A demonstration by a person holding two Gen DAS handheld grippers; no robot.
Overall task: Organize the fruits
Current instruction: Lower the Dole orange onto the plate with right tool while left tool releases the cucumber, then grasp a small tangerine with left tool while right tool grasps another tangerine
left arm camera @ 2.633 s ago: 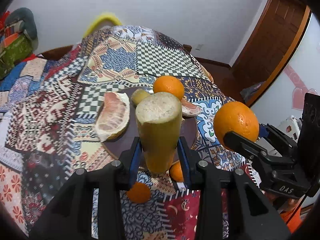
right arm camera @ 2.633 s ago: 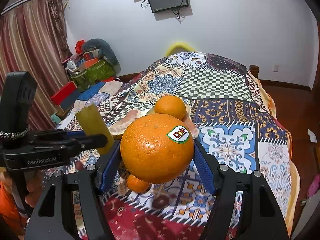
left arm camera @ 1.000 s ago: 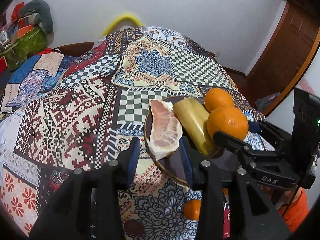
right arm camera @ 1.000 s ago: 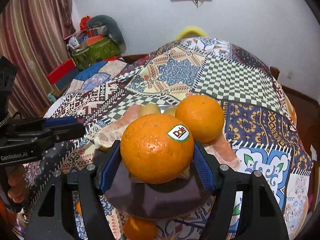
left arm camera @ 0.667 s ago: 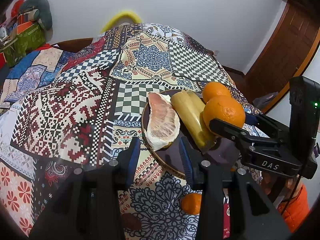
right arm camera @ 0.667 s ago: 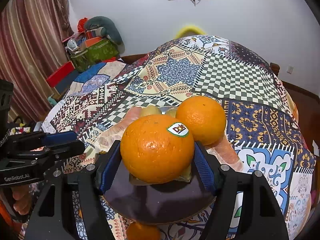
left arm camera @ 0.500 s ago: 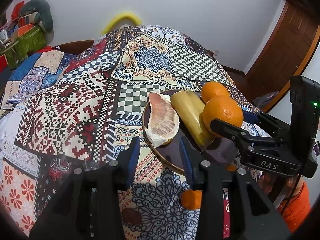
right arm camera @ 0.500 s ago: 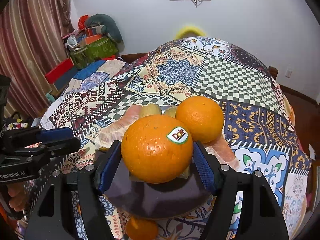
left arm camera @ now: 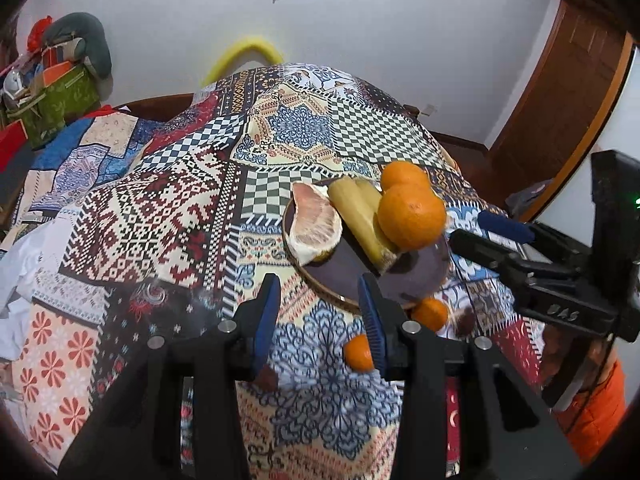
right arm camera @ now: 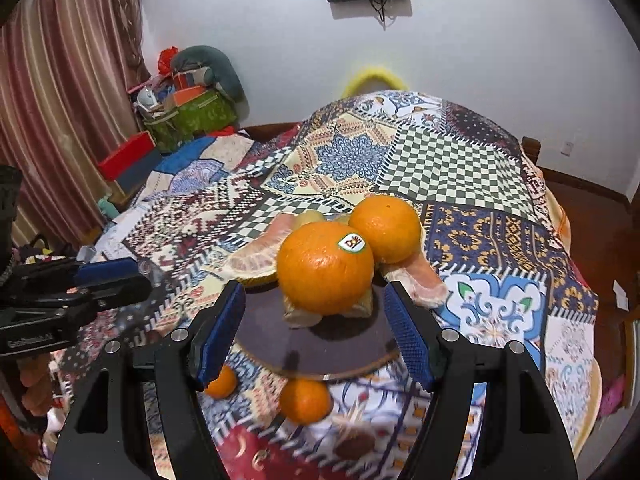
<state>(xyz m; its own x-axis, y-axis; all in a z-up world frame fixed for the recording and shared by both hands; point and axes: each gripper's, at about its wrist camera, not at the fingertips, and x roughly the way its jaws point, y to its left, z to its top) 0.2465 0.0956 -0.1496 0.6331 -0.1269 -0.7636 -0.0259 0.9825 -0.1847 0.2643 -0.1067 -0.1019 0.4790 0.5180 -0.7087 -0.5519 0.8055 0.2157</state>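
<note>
With the stickered orange resting on the cane pieces on the plate, withdraw the right gripper straight back, jaws apart; the left gripper hangs parted and empty.

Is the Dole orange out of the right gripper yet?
Yes, released. The Dole orange rests on the yellow sticks on the plate; the right gripper is open, both pads clear of it.
</note>
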